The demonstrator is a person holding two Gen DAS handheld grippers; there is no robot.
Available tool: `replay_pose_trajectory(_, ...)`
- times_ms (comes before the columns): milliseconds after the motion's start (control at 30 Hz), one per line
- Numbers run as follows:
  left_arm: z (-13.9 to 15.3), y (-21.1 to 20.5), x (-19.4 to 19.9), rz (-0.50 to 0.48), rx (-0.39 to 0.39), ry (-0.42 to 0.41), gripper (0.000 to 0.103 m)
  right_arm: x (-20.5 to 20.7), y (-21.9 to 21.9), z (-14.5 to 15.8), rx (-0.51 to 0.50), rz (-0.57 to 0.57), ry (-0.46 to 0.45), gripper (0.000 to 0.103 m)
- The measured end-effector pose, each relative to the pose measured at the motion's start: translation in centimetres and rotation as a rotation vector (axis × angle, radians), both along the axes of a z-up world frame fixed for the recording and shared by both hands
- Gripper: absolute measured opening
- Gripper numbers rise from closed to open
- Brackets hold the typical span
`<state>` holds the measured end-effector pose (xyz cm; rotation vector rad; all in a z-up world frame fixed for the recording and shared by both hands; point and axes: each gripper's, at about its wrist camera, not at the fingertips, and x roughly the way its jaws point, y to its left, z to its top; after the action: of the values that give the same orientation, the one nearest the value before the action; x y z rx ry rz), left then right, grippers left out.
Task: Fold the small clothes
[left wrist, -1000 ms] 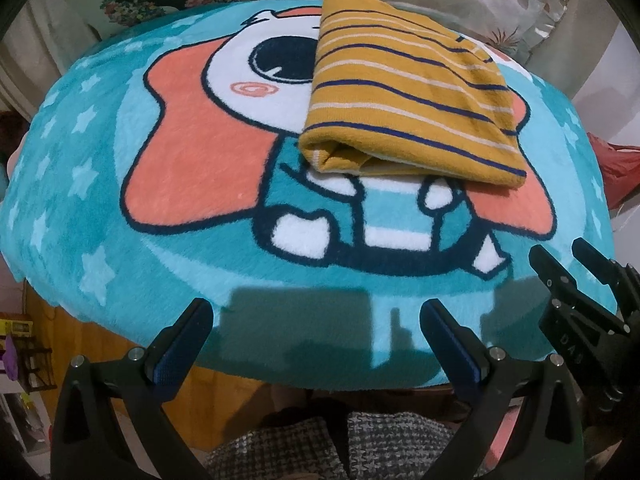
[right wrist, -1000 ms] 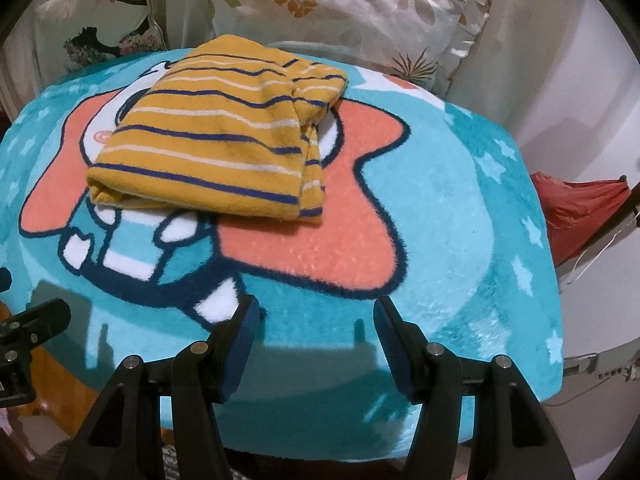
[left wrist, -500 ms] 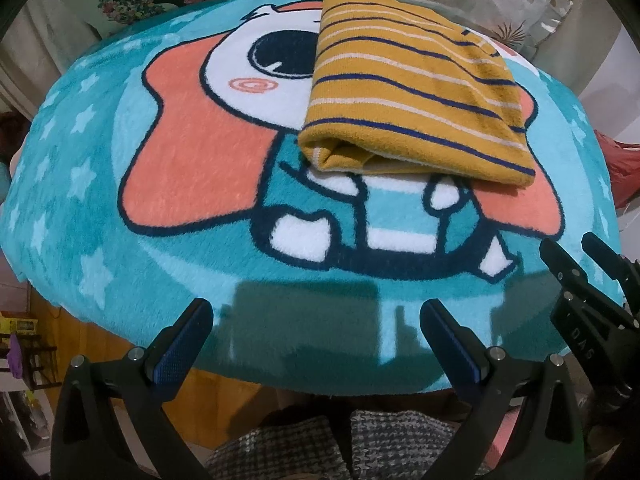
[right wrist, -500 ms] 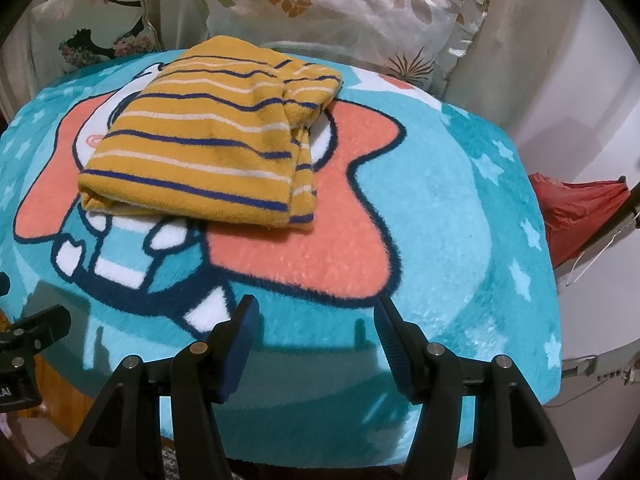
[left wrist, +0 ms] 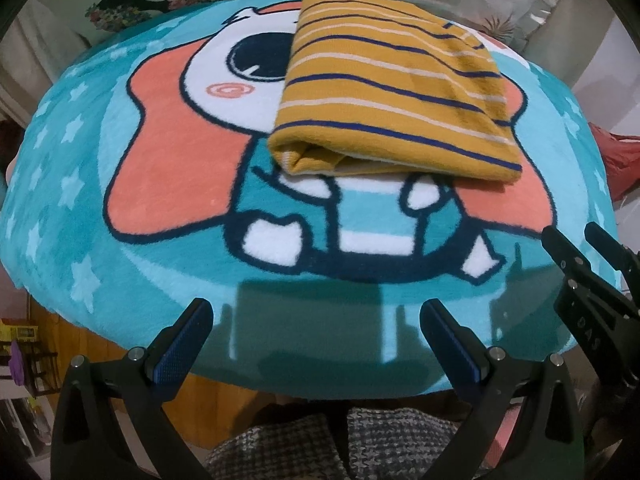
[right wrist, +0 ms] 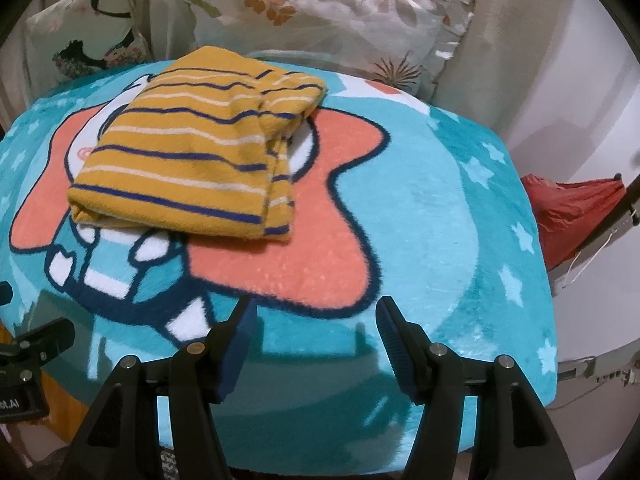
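A mustard-yellow garment with navy and white stripes lies folded into a thick rectangle on a teal cartoon blanket. It shows in the right wrist view too, garment at upper left on the blanket. My left gripper hangs over the blanket's near edge, well short of the garment, open and empty. My right gripper also hovers near the front edge, open with nothing between its blue-padded fingers. The right gripper appears at the right edge of the left wrist view.
Floral pillows lean behind the blanket. A red bag lies off the right side. A wooden surface shows under the blanket's front edge, and a person's checked clothing is below the left gripper.
The garment sits slightly lower and closer in both views, from small camera shifts. Both grippers stay open and empty; the garment itself has not moved on the blanket.
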<state>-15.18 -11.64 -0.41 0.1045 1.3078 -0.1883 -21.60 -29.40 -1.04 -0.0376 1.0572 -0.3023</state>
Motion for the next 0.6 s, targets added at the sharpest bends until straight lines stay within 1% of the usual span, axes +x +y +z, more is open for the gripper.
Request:
replay_pose_trajectory(300, 0.38, -0.41, -0.50, -0.018, -0.003, -0.015, 0.103, -0.29, -0.65, 0.44, 0.028, -0.010, -0.036, 0.067)
replay_pose_trajectory(600, 0.59, -0.38, -0.65, -0.013, -0.004, -0.024, 0.103, -0.30, -0.32, 0.44, 0.057, 0.021, -0.053, 0.067)
